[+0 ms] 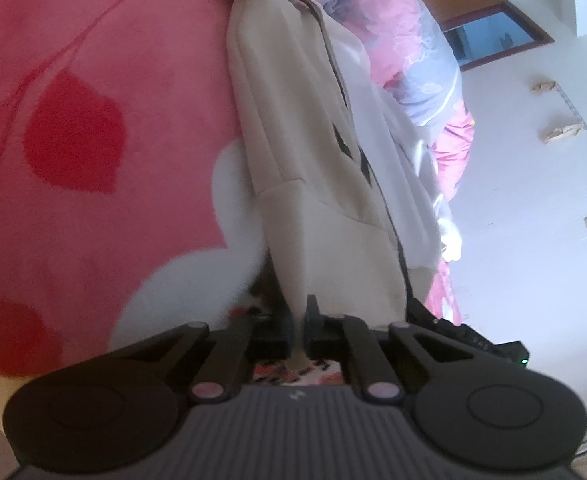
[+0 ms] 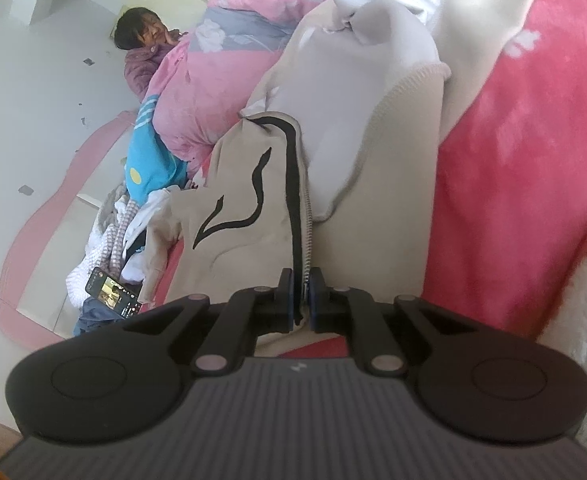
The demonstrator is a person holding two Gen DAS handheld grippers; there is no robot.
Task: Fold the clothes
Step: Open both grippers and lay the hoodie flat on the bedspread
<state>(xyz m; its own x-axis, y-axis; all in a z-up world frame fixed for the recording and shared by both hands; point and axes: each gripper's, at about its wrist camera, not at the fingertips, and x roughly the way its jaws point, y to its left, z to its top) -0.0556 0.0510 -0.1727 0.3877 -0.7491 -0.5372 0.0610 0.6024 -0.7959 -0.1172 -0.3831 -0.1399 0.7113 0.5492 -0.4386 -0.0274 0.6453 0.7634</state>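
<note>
Beige zip-up jacket [image 1: 305, 160] lies stretched out on a red-and-pink flowered blanket [image 1: 93, 128] on the bed, running straight ahead of both tools. Left hand-held gripper [image 1: 298, 320] has its 2 fingers clenched on the near hem of the jacket, a thin fold of beige cloth pinched between the pads. Ahead of it and to the right a pink-and-grey quilt [image 1: 417, 64] is bunched along the jacket's far side.

In the right wrist view the right hand-held gripper [image 2: 302, 300] is likewise clamped shut on the jacket [image 2: 353, 100], gripping the edge right at the black zipper [image 2: 298, 208], whose teeth run between the 2 pads. A black line drawing marks the cloth just left of the zipper. Further left of this tool lie a heap of other clothes [image 2: 109, 236] and a phone [image 2: 111, 293] with a lit screen. A person [image 2: 141, 52] sits beyond the quilt [image 2: 213, 60], far ahead to the left.
</note>
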